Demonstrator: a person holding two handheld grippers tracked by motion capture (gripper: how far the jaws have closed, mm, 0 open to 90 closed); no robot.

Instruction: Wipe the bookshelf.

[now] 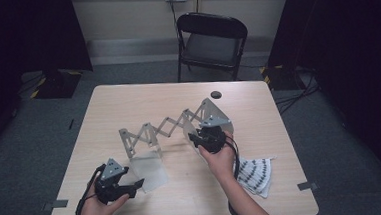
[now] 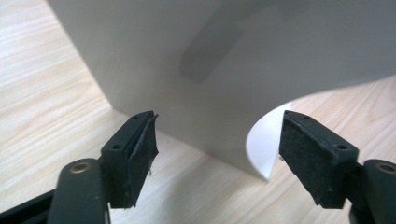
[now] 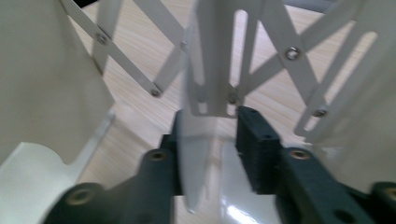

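A white scissor-lattice rack (image 1: 155, 129) stands stretched out across the middle of the wooden table (image 1: 128, 99). My right gripper (image 1: 202, 138) sits at the rack's right end. In the right gripper view a thin white plate (image 3: 194, 154) of the rack (image 3: 289, 56) stands between the jaws of my right gripper (image 3: 210, 135); it lies against the left pad, and a gap separates it from the right pad. A translucent white sheet (image 1: 150, 170) lies in front of the rack. My left gripper (image 1: 137, 187) is open at its near left corner. The sheet (image 2: 210, 70) has a curled corner just ahead of the left gripper (image 2: 217, 140).
A spotted white cloth (image 1: 256, 174) lies at the table's front right, beside the right forearm. A small black disc (image 1: 216, 94) rests near the far edge. A black folding chair (image 1: 209, 41) stands behind the table.
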